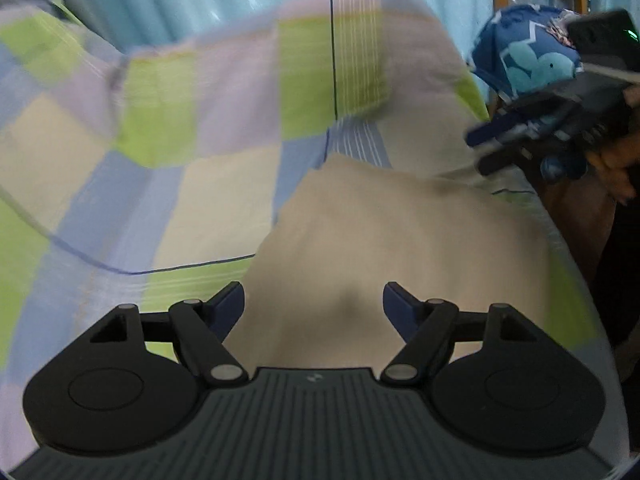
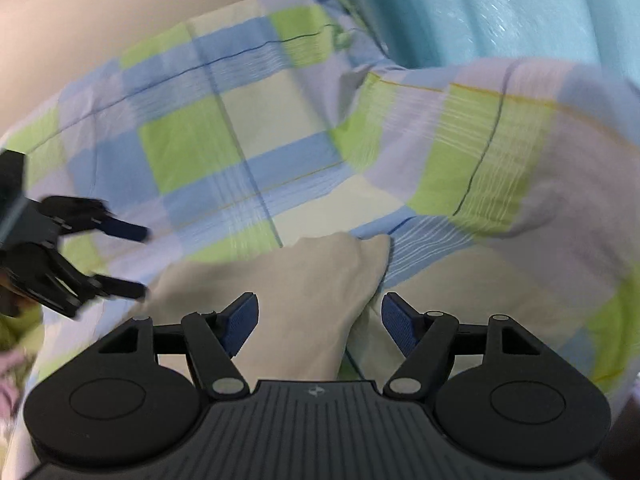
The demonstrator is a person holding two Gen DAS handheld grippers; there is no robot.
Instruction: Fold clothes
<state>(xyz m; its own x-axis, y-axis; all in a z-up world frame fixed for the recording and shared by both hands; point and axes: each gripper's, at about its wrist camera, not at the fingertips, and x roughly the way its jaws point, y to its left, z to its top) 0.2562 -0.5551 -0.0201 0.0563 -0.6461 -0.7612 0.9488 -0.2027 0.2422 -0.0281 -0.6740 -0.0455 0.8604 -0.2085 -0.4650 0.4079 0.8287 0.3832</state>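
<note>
A checked sheet [image 1: 168,160] of green, blue and cream spreads beyond the jaws (rumpled at the far end), with pale blue curtains [image 1: 200,4] behind it.

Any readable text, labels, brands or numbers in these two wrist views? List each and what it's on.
No readable words or numbers in either view.
Left gripper body: small pale logo mark, no letters.
Right gripper body: same small mark, no letters.
Blue cloth: printed pale-blue shapes only, no text.
Checked sheet: pattern only.
Beige garment: plain.
</note>
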